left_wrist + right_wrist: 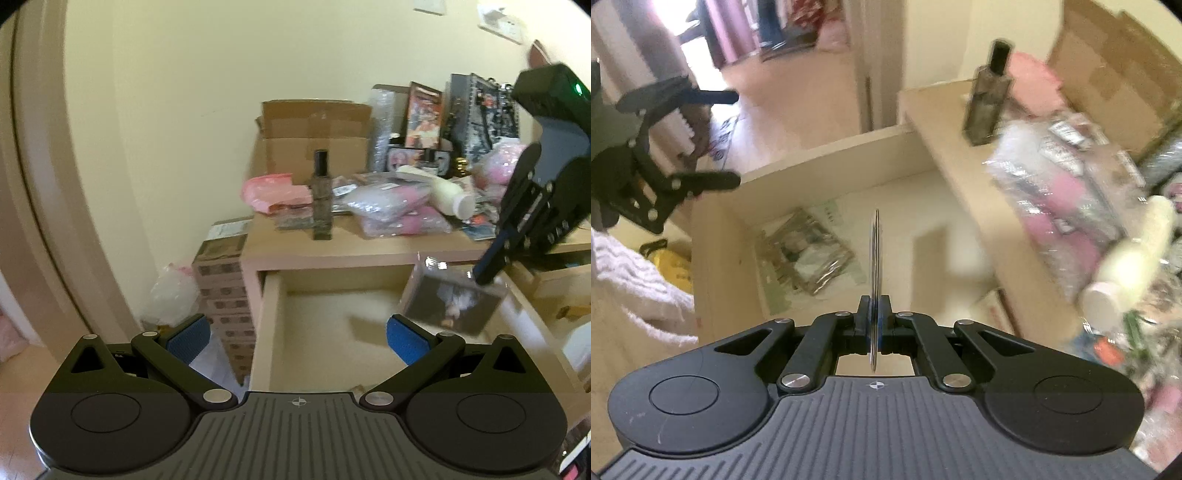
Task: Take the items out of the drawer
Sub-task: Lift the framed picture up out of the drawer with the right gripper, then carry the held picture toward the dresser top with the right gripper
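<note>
While right gripper (874, 325) jaws pinch thin card (452, 304) over drawer (266, 325), lift straight, clear desk (332, 247) edge; left gripper (295, 338) jaws wide, empty.

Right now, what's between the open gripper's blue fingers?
Nothing is gripped. The left gripper frames only the open drawer's bare floor, in the left wrist view.

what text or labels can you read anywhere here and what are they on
None can be read.
Framed poster at the back of the desk: print blurred.
Packets on the desk top: labels too smeared.
Stacked cartons beside the desk: repeated marks too small.
Flat photo sleeve held by the right tongs: a picture, no legible words.
</note>
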`<state>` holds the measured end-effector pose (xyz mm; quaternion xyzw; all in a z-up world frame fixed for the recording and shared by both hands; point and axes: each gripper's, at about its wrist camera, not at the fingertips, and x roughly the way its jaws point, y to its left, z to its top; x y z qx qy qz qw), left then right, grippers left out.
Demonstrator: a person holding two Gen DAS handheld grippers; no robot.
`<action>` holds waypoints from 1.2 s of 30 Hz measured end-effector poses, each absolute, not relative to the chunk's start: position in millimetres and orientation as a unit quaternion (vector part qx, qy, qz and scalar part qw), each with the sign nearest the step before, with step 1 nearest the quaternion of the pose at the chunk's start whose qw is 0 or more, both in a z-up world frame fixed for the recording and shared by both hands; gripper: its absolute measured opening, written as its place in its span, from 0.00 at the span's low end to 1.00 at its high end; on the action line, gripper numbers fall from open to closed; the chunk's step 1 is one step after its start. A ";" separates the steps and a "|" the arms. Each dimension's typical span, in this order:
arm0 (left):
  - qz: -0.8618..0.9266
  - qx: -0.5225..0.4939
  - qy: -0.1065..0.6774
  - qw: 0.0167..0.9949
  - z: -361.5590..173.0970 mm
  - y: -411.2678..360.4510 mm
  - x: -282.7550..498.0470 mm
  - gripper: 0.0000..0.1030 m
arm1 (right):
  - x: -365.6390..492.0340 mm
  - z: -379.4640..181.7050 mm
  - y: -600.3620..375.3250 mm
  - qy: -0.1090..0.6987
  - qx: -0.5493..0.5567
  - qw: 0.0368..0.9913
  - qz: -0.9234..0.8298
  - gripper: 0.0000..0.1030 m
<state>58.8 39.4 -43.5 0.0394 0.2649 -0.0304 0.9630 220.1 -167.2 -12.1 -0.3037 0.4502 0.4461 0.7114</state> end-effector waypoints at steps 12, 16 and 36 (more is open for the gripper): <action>-0.055 0.034 0.253 0.965 -36.0 32.6 62.6 1.00 | 233.6 50.4 -189.4 0.428 -0.289 0.753 0.406 0.02; -0.054 0.033 0.252 0.966 -35.9 33.1 62.4 1.00 | 245.4 75.5 -194.5 0.413 -0.282 0.770 0.396 0.02; -0.016 0.024 0.269 0.963 -41.3 42.6 59.4 1.00 | 358.2 102.8 -252.6 0.412 -0.259 0.837 0.252 0.01</action>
